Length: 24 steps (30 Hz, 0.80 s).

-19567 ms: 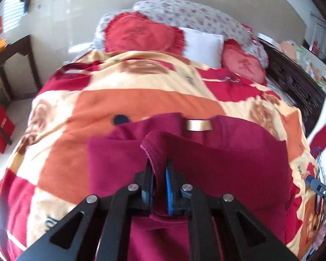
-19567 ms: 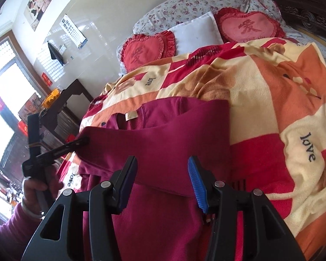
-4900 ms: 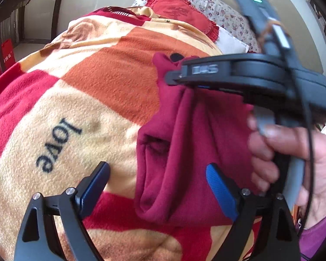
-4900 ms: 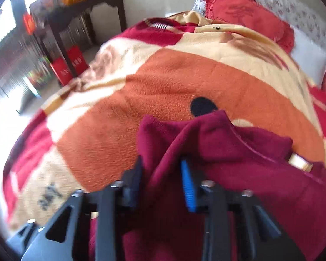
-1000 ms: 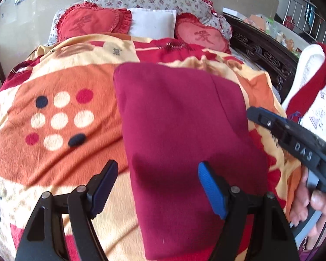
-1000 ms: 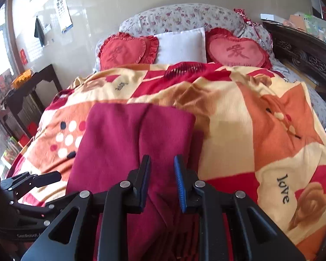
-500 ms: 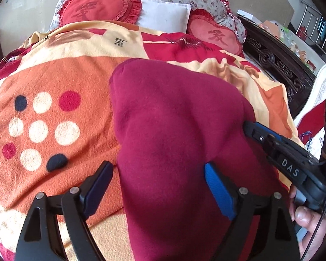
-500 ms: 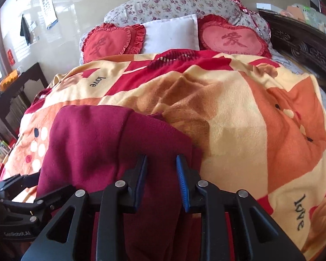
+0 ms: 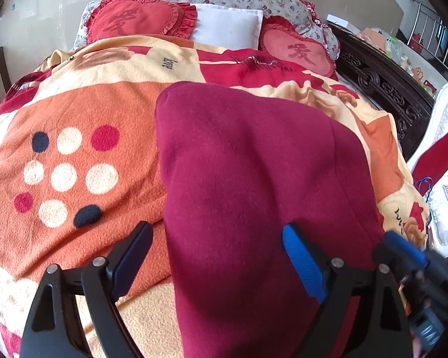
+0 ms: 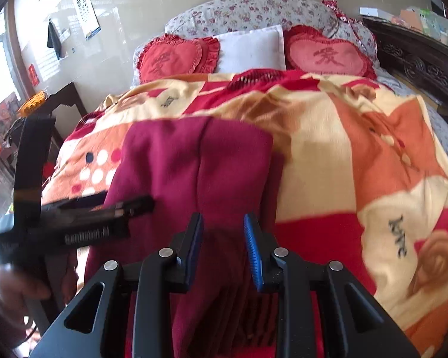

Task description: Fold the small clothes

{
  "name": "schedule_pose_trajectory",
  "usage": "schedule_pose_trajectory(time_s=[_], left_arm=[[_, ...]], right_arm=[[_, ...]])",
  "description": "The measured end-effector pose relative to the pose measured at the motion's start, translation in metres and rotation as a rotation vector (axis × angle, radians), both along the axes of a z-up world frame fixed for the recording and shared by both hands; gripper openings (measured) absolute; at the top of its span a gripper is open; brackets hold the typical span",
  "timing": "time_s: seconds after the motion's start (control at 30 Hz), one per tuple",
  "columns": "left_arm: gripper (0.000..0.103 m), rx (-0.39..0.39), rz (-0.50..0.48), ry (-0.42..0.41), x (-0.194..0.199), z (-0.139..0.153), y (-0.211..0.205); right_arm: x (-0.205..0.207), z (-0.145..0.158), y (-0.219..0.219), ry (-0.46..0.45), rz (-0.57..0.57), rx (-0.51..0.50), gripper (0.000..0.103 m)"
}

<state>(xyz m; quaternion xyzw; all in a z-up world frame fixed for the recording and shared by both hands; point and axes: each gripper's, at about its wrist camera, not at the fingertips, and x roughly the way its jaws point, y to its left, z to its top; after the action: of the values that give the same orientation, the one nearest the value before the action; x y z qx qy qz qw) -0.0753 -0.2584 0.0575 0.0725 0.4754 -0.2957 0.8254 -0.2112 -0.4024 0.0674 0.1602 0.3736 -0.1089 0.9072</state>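
A folded dark red garment (image 9: 254,185) lies on the patterned blanket (image 9: 83,125) of a bed. My left gripper (image 9: 218,256) is open, its jaws wide apart over the garment's near left part. My right gripper (image 10: 224,235) is open, jaws a short way apart around the garment's near right edge (image 10: 224,268), where several folded layers show. The garment also shows in the right wrist view (image 10: 194,164). The left gripper shows at the left of the right wrist view (image 10: 98,214), and the right gripper at the lower right of the left wrist view (image 9: 409,256).
Two red heart cushions (image 10: 176,56) and a white pillow (image 10: 251,47) lie at the head of the bed. A dark carved wooden bed frame (image 9: 382,89) runs along the right. A dark side table (image 10: 62,98) stands at the left. White and red fabric (image 9: 442,161) hangs at the far right.
My right gripper has opened its jaws a little and drawn back along the garment's right edge. The garment has settled flatter on the blanket. My left gripper stays open.
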Motion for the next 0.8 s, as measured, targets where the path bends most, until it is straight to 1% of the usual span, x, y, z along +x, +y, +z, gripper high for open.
schedule_pose_trajectory(time_s=[0.03, 0.07, 0.1, 0.13, 0.17, 0.23, 0.33, 0.4, 0.43, 0.5, 0.53, 0.57, 0.63, 0.67, 0.73, 0.77, 0.8], left_arm=[[0.092, 0.002, 0.000, 0.003, -0.001, 0.000, 0.000], [0.092, 0.005, -0.001, 0.008, -0.001, 0.000, 0.000], [0.092, 0.007, -0.001, 0.014, -0.003, 0.001, 0.000], [0.092, 0.007, -0.003, 0.021, -0.004, 0.002, 0.002], [0.092, 0.003, -0.008, 0.030, -0.006, 0.004, 0.004], [0.091, -0.019, -0.028, 0.050, -0.012, 0.010, 0.014], [0.092, -0.053, -0.055, 0.066, -0.018, 0.016, 0.030], [0.093, -0.096, -0.077, 0.096, -0.020, 0.017, 0.042], [0.095, -0.115, -0.088, 0.113, -0.020, 0.017, 0.046], [0.097, -0.151, -0.108, 0.155, -0.019, 0.012, 0.051], [0.097, -0.157, -0.112, 0.171, -0.018, 0.008, 0.053], [0.097, -0.154, -0.108, 0.183, -0.017, 0.004, 0.054], [0.097, -0.157, -0.099, 0.205, -0.014, -0.003, 0.054], [0.097, -0.176, -0.099, 0.229, -0.012, -0.007, 0.054], [0.097, -0.193, -0.103, 0.276, -0.009, -0.016, 0.051], [0.097, -0.192, -0.101, 0.300, -0.007, -0.023, 0.048], [0.097, -0.193, -0.098, 0.312, -0.006, -0.026, 0.046]], right_arm=[[-0.002, -0.008, 0.001, 0.022, -0.006, -0.004, 0.011], [-0.003, -0.016, 0.001, 0.042, -0.015, -0.010, 0.013], [-0.004, -0.023, -0.001, 0.046, -0.023, -0.004, 0.020], [-0.005, -0.027, -0.003, 0.040, -0.029, 0.012, 0.024], [-0.006, -0.027, -0.007, 0.034, -0.033, 0.028, 0.027], [-0.013, -0.022, -0.013, 0.012, -0.036, 0.068, 0.028], [-0.025, -0.014, -0.022, -0.049, -0.033, 0.115, 0.032], [-0.028, -0.013, -0.029, -0.065, -0.031, 0.118, 0.040], [-0.027, -0.014, -0.032, -0.066, -0.028, 0.128, 0.041], [-0.022, -0.016, -0.038, -0.087, -0.011, 0.175, 0.043], [-0.019, -0.018, -0.041, -0.103, 0.001, 0.209, 0.045], [-0.015, -0.021, -0.045, -0.111, 0.011, 0.243, 0.049], [-0.004, -0.030, -0.051, -0.102, 0.033, 0.301, 0.050], [0.002, -0.035, -0.053, -0.086, 0.038, 0.319, 0.050], [0.011, -0.045, -0.054, -0.061, 0.040, 0.332, 0.055], [0.014, -0.049, -0.055, -0.061, 0.041, 0.340, 0.058], [0.016, -0.052, -0.056, -0.067, 0.041, 0.353, 0.060]])
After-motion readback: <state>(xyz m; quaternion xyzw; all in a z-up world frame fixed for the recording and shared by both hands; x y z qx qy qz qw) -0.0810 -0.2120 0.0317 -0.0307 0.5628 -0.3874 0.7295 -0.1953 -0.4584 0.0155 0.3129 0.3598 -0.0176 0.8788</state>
